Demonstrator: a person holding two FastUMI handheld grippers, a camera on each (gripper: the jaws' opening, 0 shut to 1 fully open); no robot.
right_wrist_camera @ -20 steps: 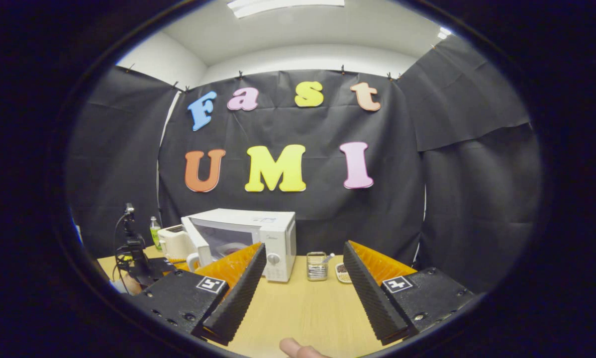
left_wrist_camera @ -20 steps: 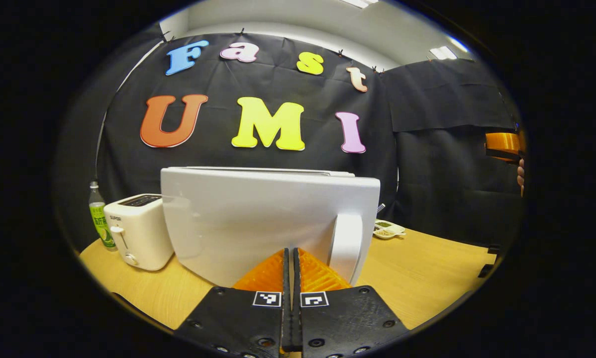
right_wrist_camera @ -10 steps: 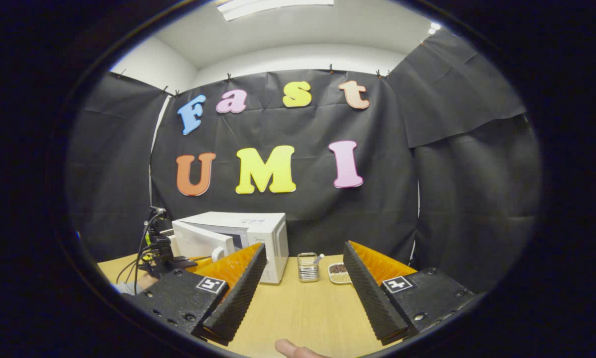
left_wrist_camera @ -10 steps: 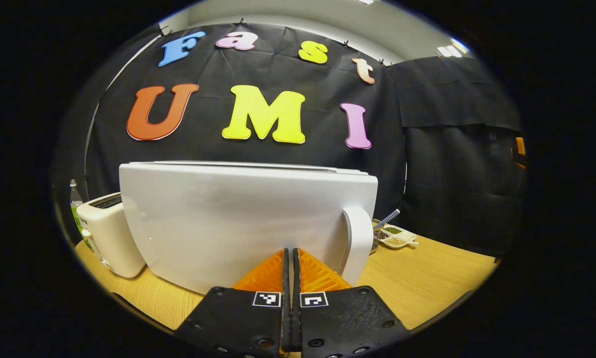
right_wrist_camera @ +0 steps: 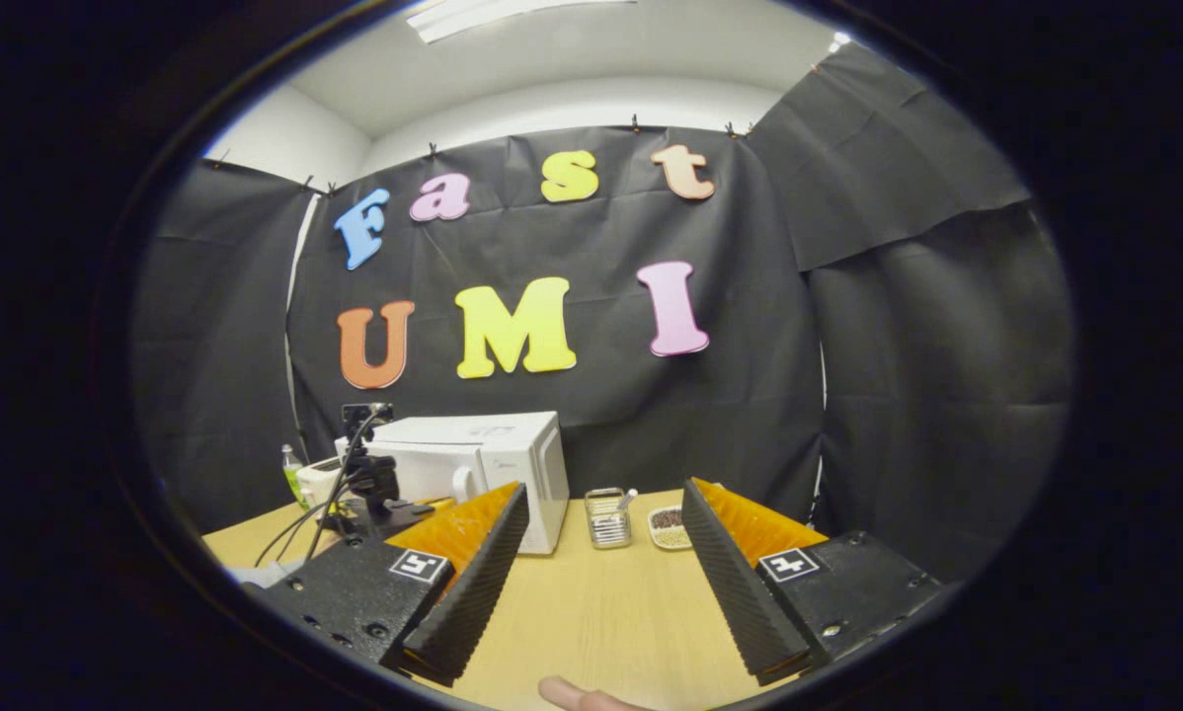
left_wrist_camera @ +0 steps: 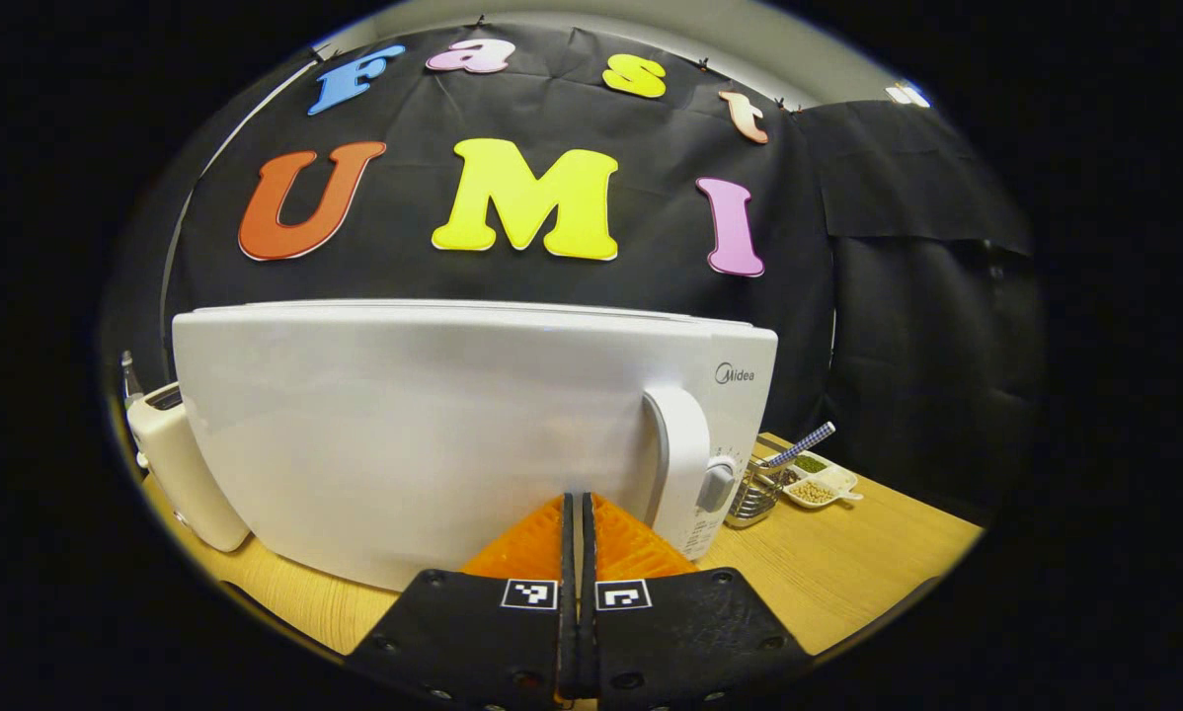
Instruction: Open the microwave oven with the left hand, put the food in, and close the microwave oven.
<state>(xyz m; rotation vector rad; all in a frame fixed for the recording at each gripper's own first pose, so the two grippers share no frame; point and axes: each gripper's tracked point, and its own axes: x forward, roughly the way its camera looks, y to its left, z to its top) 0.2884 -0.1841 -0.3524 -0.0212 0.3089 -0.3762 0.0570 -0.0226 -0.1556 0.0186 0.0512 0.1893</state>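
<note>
One microwave oven [left_wrist_camera: 433,434], one toaster [left_wrist_camera: 172,464], left gripper [left_wrist_camera: 579,504] clenched against its door, right gripper [right_wrist_camera: 601,538] spread wide.

Light wood counter [right_wrist_camera: 591,612] carrying a white microwave [right_wrist_camera: 493,464], toaster [left_wrist_camera: 172,464], wire basket [right_wrist_camera: 607,516] and small dish [right_wrist_camera: 667,526], all ahead.

In the left gripper view, the left gripper [left_wrist_camera: 574,509], fingers pressed together, sits close against the white microwave door [left_wrist_camera: 424,434], which blocks the way ahead; its handle [left_wrist_camera: 678,469] stands just to the right. A white toaster [left_wrist_camera: 172,464] crowds the table [left_wrist_camera: 848,563] at the left, a wire basket [left_wrist_camera: 754,491] and a small dish [left_wrist_camera: 821,486] at the right. In the right gripper view, the right gripper [right_wrist_camera: 599,553], fingers spread wide, hangs over bare tabletop, with the microwave [right_wrist_camera: 483,472] well ahead and a fingertip [right_wrist_camera: 577,694] at the bottom edge
</note>
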